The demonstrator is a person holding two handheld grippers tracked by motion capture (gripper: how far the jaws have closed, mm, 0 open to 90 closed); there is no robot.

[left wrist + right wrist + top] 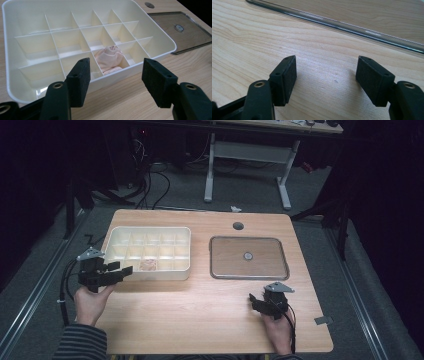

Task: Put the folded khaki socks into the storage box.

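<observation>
A cream divided box (116,234) (10,50) lies on the left half of the wooden table. One front-row compartment holds a crumpled pale pink cloth (148,265) (110,58). To the box's right lies its clear flat lid (248,256) (180,30) with a round knob. My left gripper (120,269) (116,76) hovers open at the box's front left corner, jaws wide with nothing between them. My right gripper (256,301) (327,77) is open just above the bare wood in front of the lid, whose edge (352,23) crosses the top of the right gripper view.
A round grommet hole (238,226) sits near the table's far edge. Beyond it stand a white-legged desk (247,157) and loose cables on grey carpet. A small grey tag (323,320) lies off the table's right front corner. Bare wood spans the table's front half.
</observation>
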